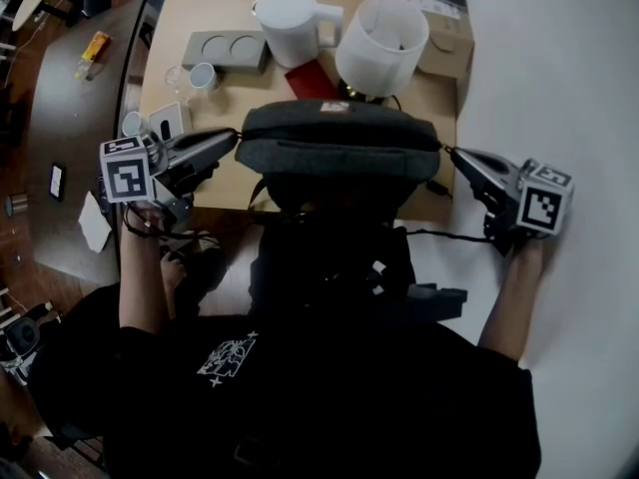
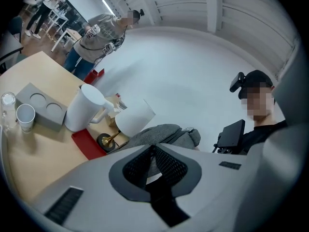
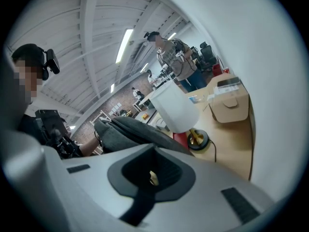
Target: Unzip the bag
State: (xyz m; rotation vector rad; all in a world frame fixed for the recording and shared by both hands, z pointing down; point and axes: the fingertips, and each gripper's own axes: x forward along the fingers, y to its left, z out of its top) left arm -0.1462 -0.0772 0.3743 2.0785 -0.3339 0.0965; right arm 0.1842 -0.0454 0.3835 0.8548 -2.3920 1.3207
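Note:
A dark grey bag (image 1: 339,143) lies across the near edge of the wooden table (image 1: 210,8), right in front of me. My left gripper (image 1: 228,145) points at the bag's left end; in the left gripper view the left gripper (image 2: 153,152) has its pads a narrow gap apart, with the bag (image 2: 166,133) seen beyond them. My right gripper (image 1: 451,153) meets the bag's right end. In the right gripper view the right gripper (image 3: 154,164) is shut, with a small pale tab, the zipper pull (image 3: 153,178), pinched between the pads.
Behind the bag stand a white jug (image 1: 293,23), a white lampshade (image 1: 382,43), a grey cup holder (image 1: 228,50), a red book (image 1: 312,80), a cardboard box (image 1: 446,40) and clear cups (image 1: 195,76). A white wall lies to the right. Other people stand far off.

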